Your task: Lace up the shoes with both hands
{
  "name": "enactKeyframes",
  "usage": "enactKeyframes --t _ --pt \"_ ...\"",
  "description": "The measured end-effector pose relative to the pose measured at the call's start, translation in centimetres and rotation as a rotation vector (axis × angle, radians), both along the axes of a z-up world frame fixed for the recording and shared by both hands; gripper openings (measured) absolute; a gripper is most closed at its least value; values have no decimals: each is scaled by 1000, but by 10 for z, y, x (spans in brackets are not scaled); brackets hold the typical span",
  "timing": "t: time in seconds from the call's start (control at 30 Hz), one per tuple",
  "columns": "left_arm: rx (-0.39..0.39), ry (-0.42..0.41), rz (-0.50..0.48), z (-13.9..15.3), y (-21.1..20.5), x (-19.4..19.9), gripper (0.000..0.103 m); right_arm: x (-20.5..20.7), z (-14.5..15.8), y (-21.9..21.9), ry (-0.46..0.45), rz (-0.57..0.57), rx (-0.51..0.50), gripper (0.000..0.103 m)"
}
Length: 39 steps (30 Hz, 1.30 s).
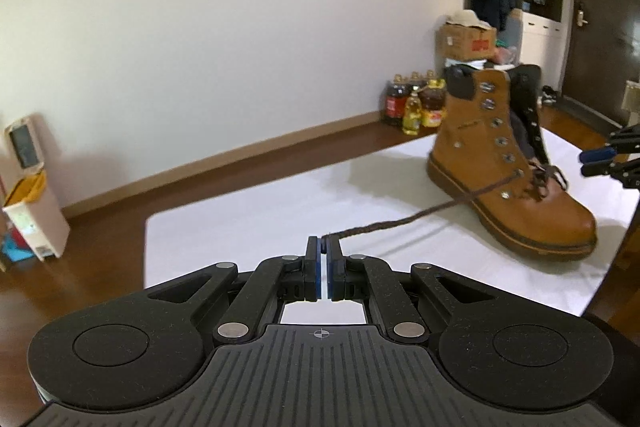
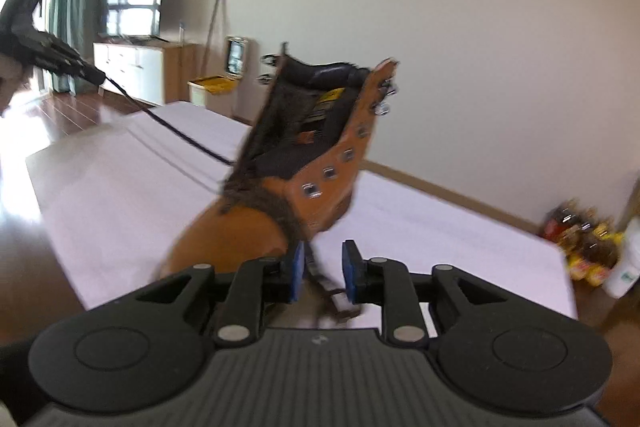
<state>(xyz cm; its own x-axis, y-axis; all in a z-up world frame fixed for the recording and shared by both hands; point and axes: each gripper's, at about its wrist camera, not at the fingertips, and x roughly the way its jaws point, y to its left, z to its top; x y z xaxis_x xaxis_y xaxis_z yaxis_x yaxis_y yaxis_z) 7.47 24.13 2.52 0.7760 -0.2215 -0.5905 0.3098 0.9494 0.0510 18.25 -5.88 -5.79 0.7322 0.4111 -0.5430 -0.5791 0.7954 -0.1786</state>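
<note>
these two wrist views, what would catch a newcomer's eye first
The tan leather boot stands out first, upright on the white table with its tongue open and the upper eyelets unlaced. Next is the dark lace stretched taut from a lower eyelet to the left gripper, whose blue pads are shut on its end. At the toe, the right gripper is open, with the other lace end lying loose between its fingers.

Ahead of the left gripper (image 1: 323,247), the white table (image 1: 240,227) lies bare up to the boot (image 1: 508,163), crossed only by the taut lace (image 1: 420,215) clamped between its pads. The gap between the right gripper (image 2: 322,267) pads is partly taken by a loose lace end (image 2: 328,287). Passage forward-left is blocked by the boot's toe, while bare table is seen to the right.
</note>
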Motion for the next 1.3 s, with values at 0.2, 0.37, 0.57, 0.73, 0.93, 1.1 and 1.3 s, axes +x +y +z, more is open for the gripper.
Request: enactKeyframes --t 0.2,0.37,0.57,0.73,0.93,1.1,1.3 --pt "10 -2 -32 -3 -12 6 2 -3 -8 34 -47 91 -71 29" --pt "15 -8 -21 1 -10 8 2 12 -13 74 -107 192 -217 29" --pt "14 2 4 -3 -6 12 2 15 -21 98 -120 260 -365 4" --pt "26 -6 42 -6 -2 14 2 -17 -12 65 -65 229 -371 4" --pt "25 -17 62 -3 2 13 2 -30 -16 0 -13 -14 -429 4" --pt "53 5 55 -5 -2 9 2 -26 -29 -49 66 -203 -408 4" --pt "52 97 1 -20 -24 8 3 -31 -31 -76 144 -236 -192 4"
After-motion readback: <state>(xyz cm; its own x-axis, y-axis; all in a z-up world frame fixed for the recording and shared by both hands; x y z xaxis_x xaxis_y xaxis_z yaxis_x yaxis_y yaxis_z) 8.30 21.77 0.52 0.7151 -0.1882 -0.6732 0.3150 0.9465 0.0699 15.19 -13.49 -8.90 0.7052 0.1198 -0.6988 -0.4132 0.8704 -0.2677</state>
